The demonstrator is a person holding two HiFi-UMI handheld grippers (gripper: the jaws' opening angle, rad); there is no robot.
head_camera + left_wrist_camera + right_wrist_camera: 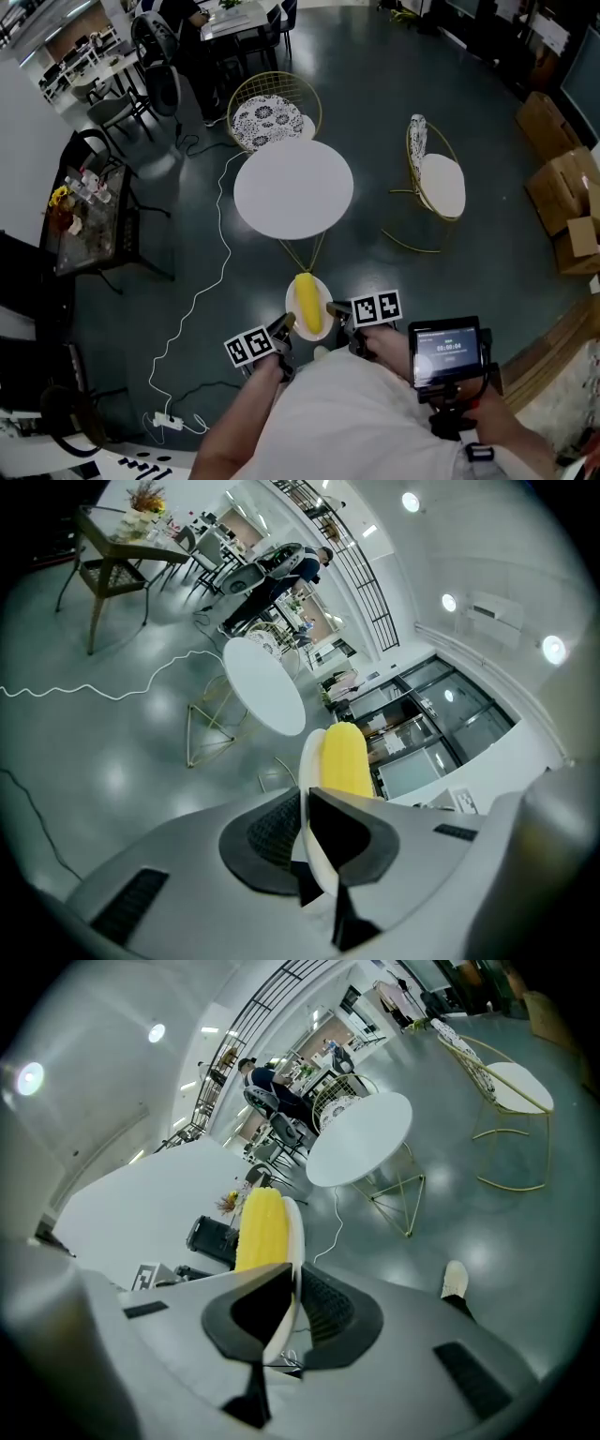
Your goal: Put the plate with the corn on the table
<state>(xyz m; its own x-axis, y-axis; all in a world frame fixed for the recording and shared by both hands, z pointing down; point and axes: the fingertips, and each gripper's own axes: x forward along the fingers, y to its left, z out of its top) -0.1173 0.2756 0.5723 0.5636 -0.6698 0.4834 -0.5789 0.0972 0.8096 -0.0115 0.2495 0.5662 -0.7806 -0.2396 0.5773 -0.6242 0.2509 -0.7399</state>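
Observation:
A small white plate [293, 318] with a yellow corn cob [307, 302] on it is held in the air, just short of the round white table [293, 187]. My left gripper [284, 327] is shut on the plate's left rim and my right gripper [336, 310] is shut on its right rim. In the left gripper view the plate's edge [310, 761] runs between the jaws with the corn [344, 759] above. The right gripper view shows the plate's rim [292, 1232] clamped, the corn [260, 1228] beside it, and the table [361, 1137] ahead.
Two gold wire chairs stand by the table, one behind it [274, 111] and one at its right [436, 180]. A white cable [208, 281] snakes over the dark floor to a power strip [169, 422]. A side table with clutter [86, 216] is at left, cardboard boxes [564, 192] at right.

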